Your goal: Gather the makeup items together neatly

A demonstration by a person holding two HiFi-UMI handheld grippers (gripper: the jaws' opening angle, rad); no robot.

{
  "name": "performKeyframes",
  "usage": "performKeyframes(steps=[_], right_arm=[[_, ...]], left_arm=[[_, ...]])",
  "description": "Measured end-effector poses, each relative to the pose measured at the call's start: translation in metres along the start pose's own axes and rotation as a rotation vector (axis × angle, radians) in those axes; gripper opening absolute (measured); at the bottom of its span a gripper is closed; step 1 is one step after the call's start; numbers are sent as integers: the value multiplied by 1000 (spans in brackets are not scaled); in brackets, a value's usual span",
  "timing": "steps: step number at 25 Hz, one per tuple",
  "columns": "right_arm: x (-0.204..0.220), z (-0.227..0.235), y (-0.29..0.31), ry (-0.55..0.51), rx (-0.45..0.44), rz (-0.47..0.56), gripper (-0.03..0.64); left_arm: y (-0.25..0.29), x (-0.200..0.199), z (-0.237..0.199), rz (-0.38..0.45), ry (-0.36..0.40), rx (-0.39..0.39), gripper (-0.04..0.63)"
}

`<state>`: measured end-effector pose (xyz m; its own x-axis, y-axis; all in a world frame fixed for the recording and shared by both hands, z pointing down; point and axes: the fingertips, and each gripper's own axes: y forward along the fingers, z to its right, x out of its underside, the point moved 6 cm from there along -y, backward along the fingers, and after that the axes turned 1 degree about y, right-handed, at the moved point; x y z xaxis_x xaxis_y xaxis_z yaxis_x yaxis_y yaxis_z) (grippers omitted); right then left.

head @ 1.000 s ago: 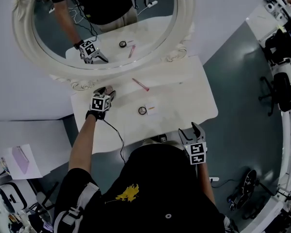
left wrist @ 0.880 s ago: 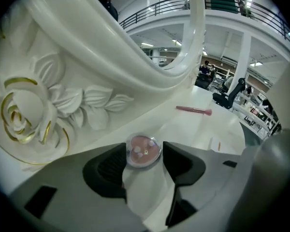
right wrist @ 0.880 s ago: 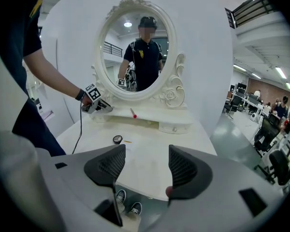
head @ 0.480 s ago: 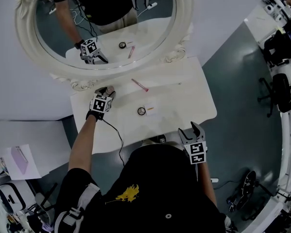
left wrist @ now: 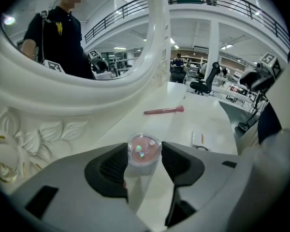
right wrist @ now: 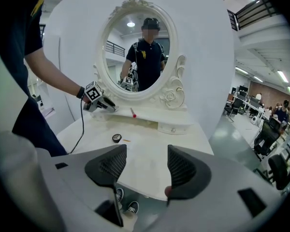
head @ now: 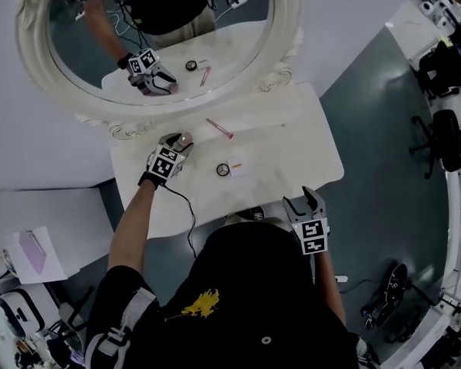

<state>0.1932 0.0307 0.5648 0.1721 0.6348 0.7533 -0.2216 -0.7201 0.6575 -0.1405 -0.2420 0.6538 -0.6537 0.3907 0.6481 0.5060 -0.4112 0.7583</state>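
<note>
While the left gripper point(head: 181, 139) sits near the mirror point(head: 288, 21) base, its jaws, just closed in, clamp a round pink jar point(left wrist: 144, 150). Rightward on the table point(head: 300, 156): pink stick point(head: 220, 128), black compact point(head: 223, 170) beside a white card point(head: 237, 165). Right gripper point(head: 303, 200) at the near edge, jaws partly apart, empty.

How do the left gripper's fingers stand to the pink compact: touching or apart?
Touching. Left gripper view: the left gripper has just been closing, and its fingers press both sides of the pink compact.
</note>
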Motion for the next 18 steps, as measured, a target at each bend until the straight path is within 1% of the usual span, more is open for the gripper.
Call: performKeyframes(steps=[3, 8, 11, 14, 18], right_arm=[[3, 4, -1, 7, 6, -1, 279], [5, 7, 0, 22, 10, -6, 275], [6, 8, 1, 23, 13, -6, 272], [7, 10, 0, 28, 20, -4, 270], [6, 14, 3, 28, 23, -1, 268]], left_arm=[[2, -8, 18, 16, 26, 53, 229], [6, -19, 43, 38, 92, 146, 229], [11, -15, 57, 12, 126, 185, 229], [16, -5, 76, -17, 171, 240, 229], [26, 12, 94, -75, 251, 292, 229]])
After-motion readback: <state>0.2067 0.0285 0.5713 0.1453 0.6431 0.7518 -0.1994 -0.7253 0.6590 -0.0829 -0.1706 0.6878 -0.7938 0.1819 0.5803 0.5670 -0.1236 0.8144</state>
